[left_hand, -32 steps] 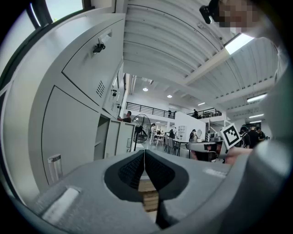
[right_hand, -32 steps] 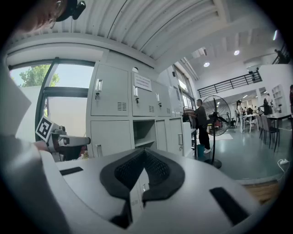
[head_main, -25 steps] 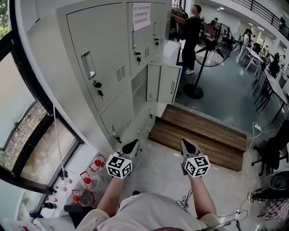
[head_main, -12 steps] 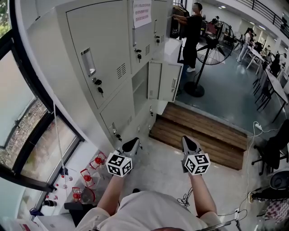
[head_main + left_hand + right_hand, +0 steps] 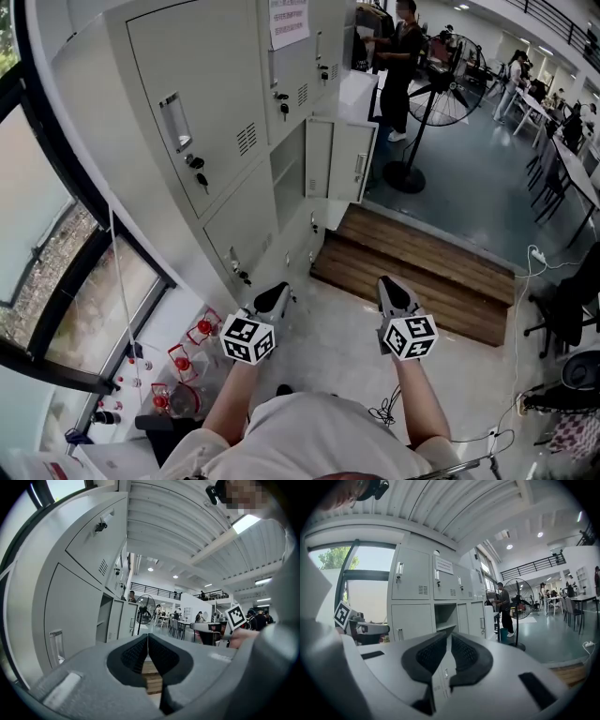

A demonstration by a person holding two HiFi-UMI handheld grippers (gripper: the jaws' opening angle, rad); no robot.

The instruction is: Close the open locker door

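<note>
A row of grey lockers runs up the left of the head view. One lower compartment stands open, and its door with a handle swings out from the row. The same door shows far off in the left gripper view and the right gripper view. My left gripper is shut and holds nothing. The jaws of my right gripper are opening, a narrow gap between the tips and nothing in it. Both grippers hang well short of the door, over the floor.
A wooden step lies between me and the open door. Beyond it stand a pedestal fan and a person at the far lockers. Red bottles sit by the window at left. Cables and chairs are at right.
The head view has drifted slightly toward the lockers, so the open door sits a little higher in the frame. Both grippers keep their places in front of me.
</note>
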